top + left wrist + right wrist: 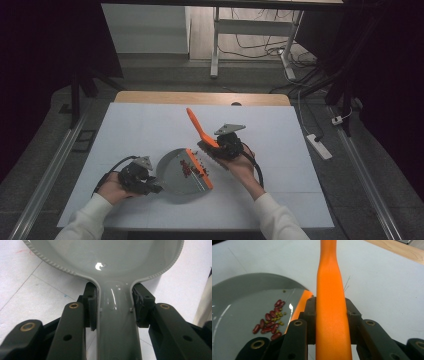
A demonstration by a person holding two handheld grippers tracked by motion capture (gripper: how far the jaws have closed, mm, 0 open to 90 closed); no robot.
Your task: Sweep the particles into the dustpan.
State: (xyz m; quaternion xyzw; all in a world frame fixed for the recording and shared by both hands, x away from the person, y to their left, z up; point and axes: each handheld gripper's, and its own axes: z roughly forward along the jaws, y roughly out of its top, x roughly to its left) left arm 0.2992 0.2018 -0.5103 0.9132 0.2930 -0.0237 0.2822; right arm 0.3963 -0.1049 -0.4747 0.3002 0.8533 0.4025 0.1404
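Note:
A grey dustpan [172, 175] with an orange front lip [201, 169] lies on the white table cover. Red beans and small green ones [186, 169] sit in a loose pile inside it, near the lip [270, 322]. My left gripper [156, 189] is shut on the dustpan's grey handle [116, 335], its pads pressing both sides just behind the pan [112, 255]. My right gripper [227, 145] is shut on the orange handle [331, 302] of a brush [200, 131]. The brush head [209, 156] hangs just right of the lip, and the handle slants up and away to the left.
The white cover [150, 125] spreads over a wooden table whose back edge [200, 97] shows. A white power strip [320, 146] lies on the floor at the right. Desk legs and cables [250, 45] stand beyond the table. Metal rails run along both sides.

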